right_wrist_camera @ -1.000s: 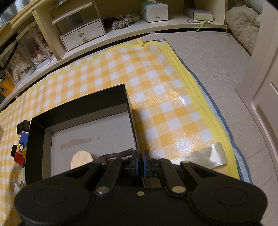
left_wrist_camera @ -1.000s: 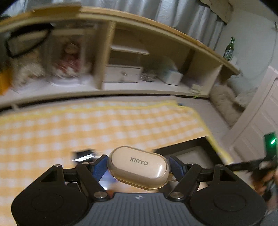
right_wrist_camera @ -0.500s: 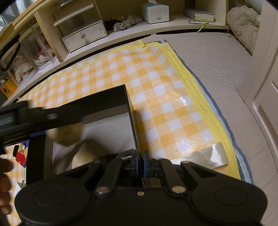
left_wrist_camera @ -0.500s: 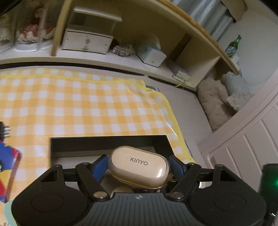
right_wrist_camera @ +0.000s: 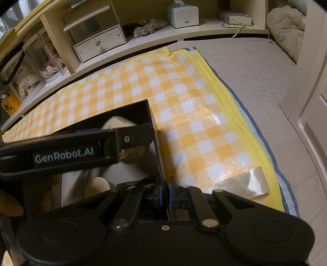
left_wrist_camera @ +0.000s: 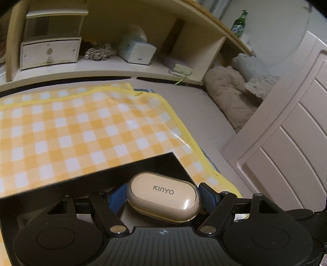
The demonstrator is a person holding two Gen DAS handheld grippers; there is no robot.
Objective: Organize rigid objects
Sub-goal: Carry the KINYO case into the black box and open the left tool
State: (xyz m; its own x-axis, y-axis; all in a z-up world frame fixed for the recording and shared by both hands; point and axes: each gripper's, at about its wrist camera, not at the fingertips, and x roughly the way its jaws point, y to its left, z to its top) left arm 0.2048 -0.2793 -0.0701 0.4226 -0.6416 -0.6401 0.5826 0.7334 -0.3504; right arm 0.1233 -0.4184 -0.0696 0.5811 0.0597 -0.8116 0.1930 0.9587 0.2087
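Observation:
My left gripper [left_wrist_camera: 162, 197] is shut on a beige KINYO earbud case [left_wrist_camera: 163, 196] and holds it over the far right corner of the open black box [left_wrist_camera: 122, 171]. In the right wrist view the left gripper's body [right_wrist_camera: 67, 151] crosses over the box [right_wrist_camera: 150, 114], with the case [right_wrist_camera: 118, 123] showing at its tip. My right gripper [right_wrist_camera: 166, 194] is shut on the box's right wall. A round wooden disc [right_wrist_camera: 98, 185] lies on the box's grey floor.
The box sits on a yellow checked mat [right_wrist_camera: 184, 98] on a grey floor. A low shelf [right_wrist_camera: 184, 30] with a drawer unit [right_wrist_camera: 100, 44] and tissue box [right_wrist_camera: 183, 15] runs along the back. A white door [left_wrist_camera: 286, 131] stands at the right.
My left gripper has carried the earbud case rightward over the mat and into the space over the box, then lowered towards its far right corner. My right gripper has kept its hold on the wall.

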